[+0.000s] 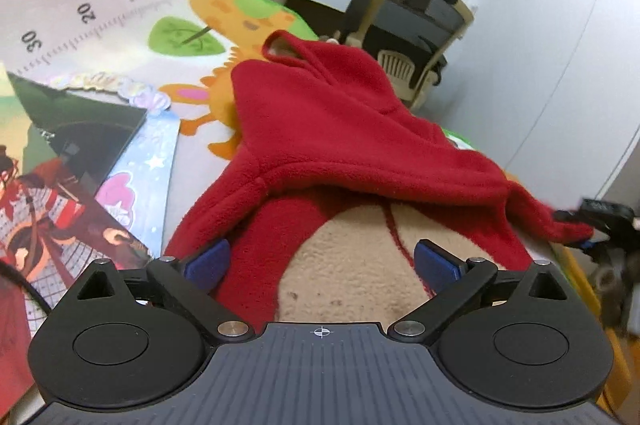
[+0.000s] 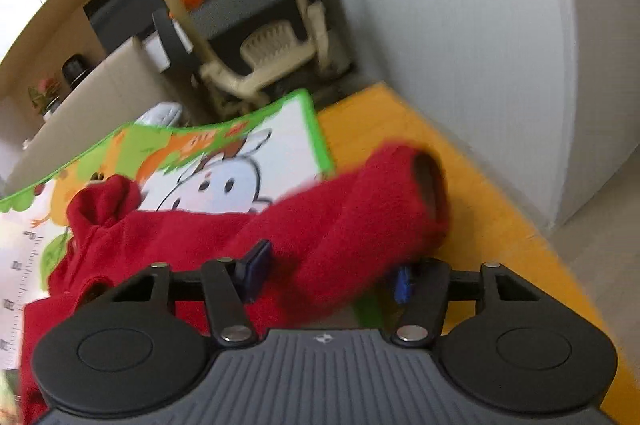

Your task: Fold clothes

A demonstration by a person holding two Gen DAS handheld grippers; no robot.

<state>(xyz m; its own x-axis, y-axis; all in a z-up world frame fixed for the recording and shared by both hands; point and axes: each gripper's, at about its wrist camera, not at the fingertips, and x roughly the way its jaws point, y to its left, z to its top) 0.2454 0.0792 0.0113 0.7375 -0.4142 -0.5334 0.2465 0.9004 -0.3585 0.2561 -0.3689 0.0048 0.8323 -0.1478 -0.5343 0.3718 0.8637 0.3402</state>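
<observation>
A red fleece garment (image 1: 344,129) with a beige lining (image 1: 352,265) lies on a cartoon play mat (image 1: 120,5). My left gripper (image 1: 323,262) is open just above its near edge, with red fleece and lining between the blue pads (image 1: 208,263). In the right wrist view, one red sleeve (image 2: 360,225) runs between the fingers of my right gripper (image 2: 329,275), which is shut on it. The cuff opening (image 2: 428,185) sticks out beyond the fingers. The right gripper (image 1: 600,225) also shows at the far right of the left wrist view, at the sleeve's end. The right view is blurred.
Printed picture sheets (image 1: 80,193) lie on the mat to the left of the garment. A beige and black chair (image 2: 256,25) stands past the mat's green edge. A white wall (image 2: 480,45) runs along the right, beside a yellow mat strip (image 2: 480,205).
</observation>
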